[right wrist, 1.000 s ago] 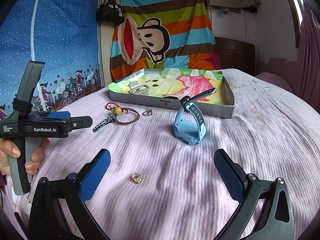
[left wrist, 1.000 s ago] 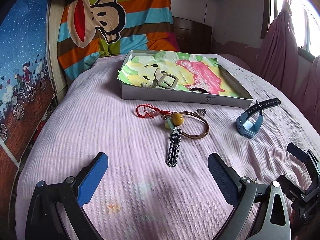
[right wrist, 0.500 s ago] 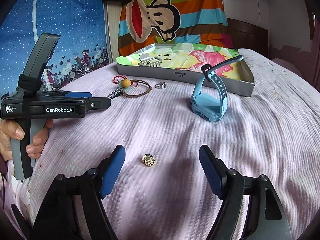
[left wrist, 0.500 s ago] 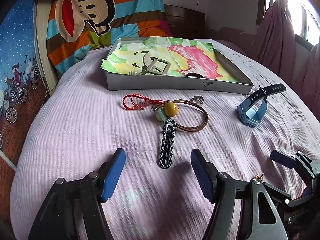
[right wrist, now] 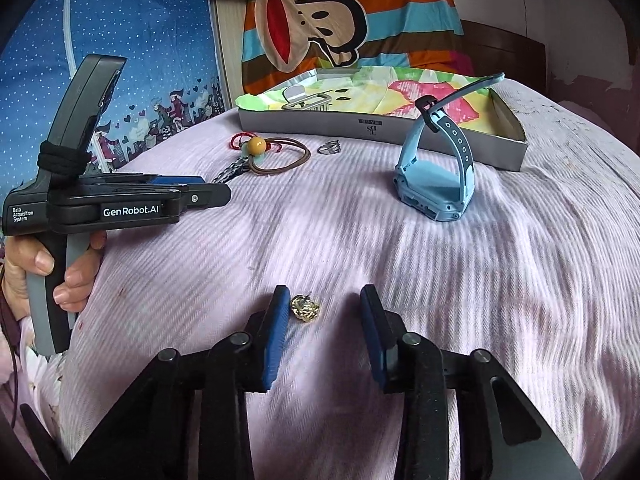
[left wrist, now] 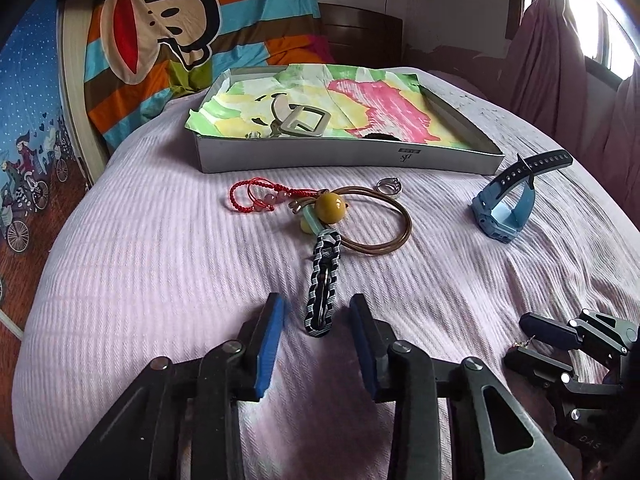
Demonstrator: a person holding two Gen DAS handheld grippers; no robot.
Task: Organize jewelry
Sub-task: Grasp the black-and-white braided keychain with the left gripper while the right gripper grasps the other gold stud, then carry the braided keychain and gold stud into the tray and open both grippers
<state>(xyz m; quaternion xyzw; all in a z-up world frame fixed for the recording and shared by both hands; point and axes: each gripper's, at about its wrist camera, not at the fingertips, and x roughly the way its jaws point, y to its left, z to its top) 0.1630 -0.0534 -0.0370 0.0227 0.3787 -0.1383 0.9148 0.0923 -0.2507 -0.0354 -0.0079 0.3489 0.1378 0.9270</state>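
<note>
- Left gripper [left wrist: 316, 322] low over the bed [left wrist: 160, 248], level, fingers part open with a gap, straddling the near end of the braided strap [left wrist: 323, 280]; pads not touching it.
- Right gripper [right wrist: 324, 312] low over the bed, part open, gold earring [right wrist: 305, 308] between the fingers, just beside the left pad [right wrist: 276, 332]; contact unclear.
- Person's hand [right wrist: 48, 268] wraps the left gripper's handle.
- On the bed: 1 braided strap, 1 yellow bead [left wrist: 329, 208], 1 red cord [left wrist: 256, 196], 1 brown hoop [left wrist: 384, 224], 1 silver ring [left wrist: 388, 187], 1 blue watch [left wrist: 508, 204], 1 gold earring.
- 1 box [left wrist: 340, 156] at the far side, lined with coloured paper, holding 1 metal buckle [left wrist: 302, 122].
</note>
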